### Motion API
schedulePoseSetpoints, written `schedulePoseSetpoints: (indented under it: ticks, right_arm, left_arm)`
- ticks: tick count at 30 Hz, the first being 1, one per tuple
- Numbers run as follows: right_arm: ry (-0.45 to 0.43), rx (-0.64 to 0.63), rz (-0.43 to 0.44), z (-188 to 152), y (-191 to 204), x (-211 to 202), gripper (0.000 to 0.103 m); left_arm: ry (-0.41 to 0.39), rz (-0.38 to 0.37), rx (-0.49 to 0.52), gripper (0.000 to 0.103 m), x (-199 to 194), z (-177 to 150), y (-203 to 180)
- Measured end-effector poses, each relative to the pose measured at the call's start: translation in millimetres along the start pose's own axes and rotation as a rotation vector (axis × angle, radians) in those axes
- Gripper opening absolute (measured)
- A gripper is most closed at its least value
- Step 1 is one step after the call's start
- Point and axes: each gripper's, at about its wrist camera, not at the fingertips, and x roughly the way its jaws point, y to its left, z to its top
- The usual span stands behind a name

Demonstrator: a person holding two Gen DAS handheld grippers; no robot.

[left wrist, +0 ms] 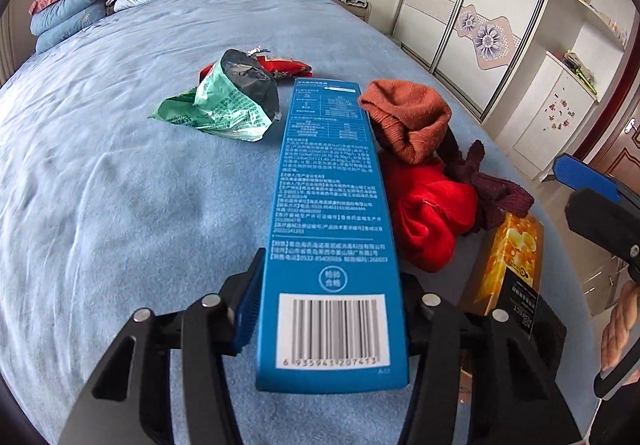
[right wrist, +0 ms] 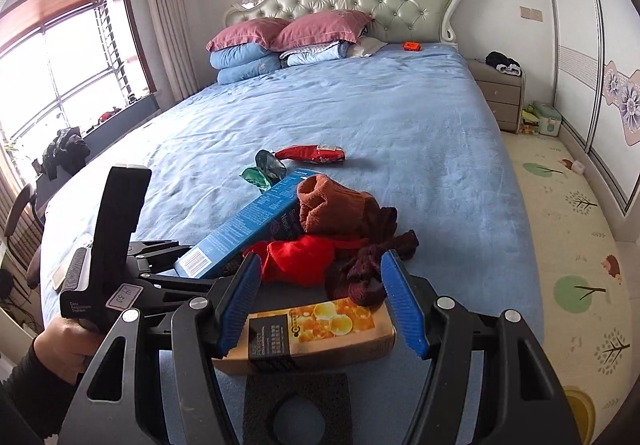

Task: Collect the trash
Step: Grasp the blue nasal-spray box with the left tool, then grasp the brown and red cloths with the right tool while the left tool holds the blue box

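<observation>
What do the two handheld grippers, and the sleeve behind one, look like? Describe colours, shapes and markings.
Both the left gripper and the right gripper have black angular frames with silver round rivets and ribbed blue finger pads. The left handle carries small white labels. A dark sleeve covers the wrist.

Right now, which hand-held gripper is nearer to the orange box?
Right. The right hand-held gripper has the orange box between its open fingers; the left hand-held gripper is beside it, closed on the blue box.

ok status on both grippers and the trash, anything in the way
Left gripper clamped on blue box. Right gripper open, astride orange box. Wrappers left on bed. Socks against both boxes.
</observation>
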Motion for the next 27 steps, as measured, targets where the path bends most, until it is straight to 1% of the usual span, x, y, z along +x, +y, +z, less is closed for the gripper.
schedulePoseSetpoints:
  ticks: [4, 8, 14, 18, 19, 20, 21, 22, 23, 27]
  right_arm:
    - [0.031, -0.009, -0.008, 13, -3, 23, 0.062]
    - [0.059, -0.03, -0.019, 25, -1, 44, 0.062]
    - [0.102, -0.009, -0.03, 35, -6, 71, 0.059]
    - [0.139, -0.033, -0.064, 40, -4, 86, 0.056]
    - [0.153, -0.043, -0.068, 40, -3, 91, 0.051]
    - [0.169, -0.05, -0.072, 40, -2, 96, 0.042]
    - [0.189, -0.056, -0.074, 40, -2, 101, 0.035]
    - [0.213, -0.063, -0.077, 38, -1, 107, 0.023]
    - [0.225, -0.068, -0.078, 38, -1, 111, 0.013]
    - [0.229, -0.083, -0.094, 40, 0, 115, 0.009]
  left_arm:
    - [-0.018, -0.032, 0.004, 0.047, 2, 2, 4]
    - [-0.036, -0.069, -0.017, 0.046, -1, 2, 11]
    - [-0.049, -0.075, -0.043, 0.046, -3, 4, 18]
    - [-0.061, -0.075, -0.076, 0.046, -5, 3, 25]
    - [-0.065, -0.071, -0.081, 0.046, -6, 3, 26]
    - [-0.069, -0.072, -0.087, 0.046, -8, 3, 28]
    - [-0.07, -0.072, -0.093, 0.046, -8, 3, 29]
    - [-0.073, -0.071, -0.099, 0.046, -9, 3, 31]
    - [-0.075, -0.069, -0.105, 0.046, -10, 3, 32]
    - [-0.079, -0.072, -0.122, 0.046, -11, 3, 35]
